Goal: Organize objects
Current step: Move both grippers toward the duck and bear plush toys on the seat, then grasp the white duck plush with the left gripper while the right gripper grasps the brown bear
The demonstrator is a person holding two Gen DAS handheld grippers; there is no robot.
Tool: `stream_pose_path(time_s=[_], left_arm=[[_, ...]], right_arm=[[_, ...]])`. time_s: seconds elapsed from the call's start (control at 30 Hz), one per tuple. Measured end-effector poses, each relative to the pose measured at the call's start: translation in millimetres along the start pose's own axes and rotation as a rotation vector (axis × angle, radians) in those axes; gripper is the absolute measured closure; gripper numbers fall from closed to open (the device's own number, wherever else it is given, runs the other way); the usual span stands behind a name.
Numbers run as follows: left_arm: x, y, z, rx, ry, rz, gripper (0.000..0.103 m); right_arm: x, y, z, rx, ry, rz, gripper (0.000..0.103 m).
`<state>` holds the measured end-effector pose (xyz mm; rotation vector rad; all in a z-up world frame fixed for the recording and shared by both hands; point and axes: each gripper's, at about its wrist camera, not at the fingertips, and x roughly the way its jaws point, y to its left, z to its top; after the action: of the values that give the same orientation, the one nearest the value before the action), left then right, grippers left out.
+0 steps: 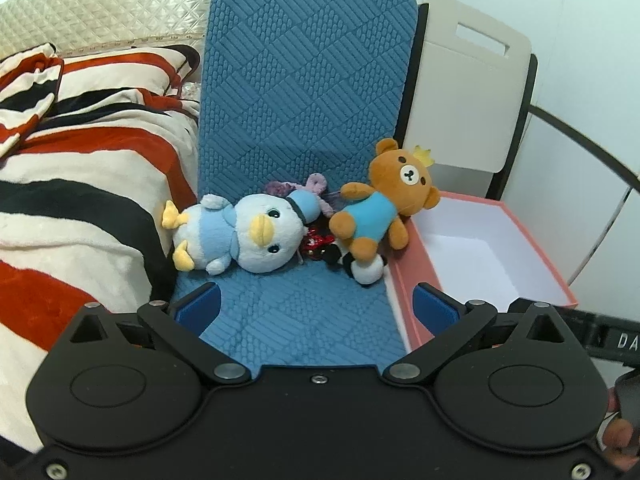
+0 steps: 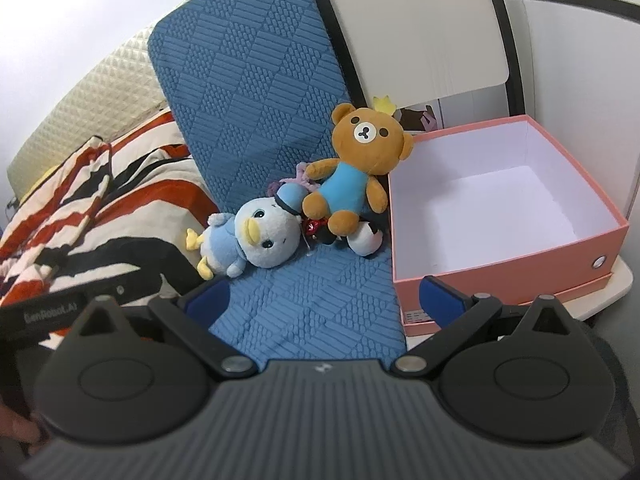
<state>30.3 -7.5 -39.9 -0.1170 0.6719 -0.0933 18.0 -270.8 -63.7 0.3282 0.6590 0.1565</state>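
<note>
Where the blue mat point(image 1: 304, 92) bends from seat to backrest, four soft toys lie in a heap: a penguin point(image 1: 244, 240) on its side toward the mat's left edge, a brown bear point(image 1: 380, 200) in a blue shirt leaning against the pink box point(image 2: 504, 264) at the right edge, a black-and-white toy point(image 1: 360, 264) under the bear, and a purple toy point(image 1: 308, 188) partly hidden behind both. The box stands open just beside the mat. A striped blanket point(image 1: 80, 184) lies along the mat's left edge. Left gripper point(image 1: 316, 308) and right gripper point(image 2: 324, 300) both hover released, jaws spread, holding nothing, well short of the toys.
</note>
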Motion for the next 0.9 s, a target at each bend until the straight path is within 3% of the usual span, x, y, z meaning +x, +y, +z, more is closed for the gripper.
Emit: stream_pose_path(time_s=[0.2,0.9], left_arm=[[21,5,1,0.063,0.028,0.023,0.0],[149,11,15,0.486,0.137,0.183,0.0]], right_arm=[[15,5,2,0.025,-0.009,-0.002,0.0],[122,16,24,0.151,0.011,0.031,0.006]])
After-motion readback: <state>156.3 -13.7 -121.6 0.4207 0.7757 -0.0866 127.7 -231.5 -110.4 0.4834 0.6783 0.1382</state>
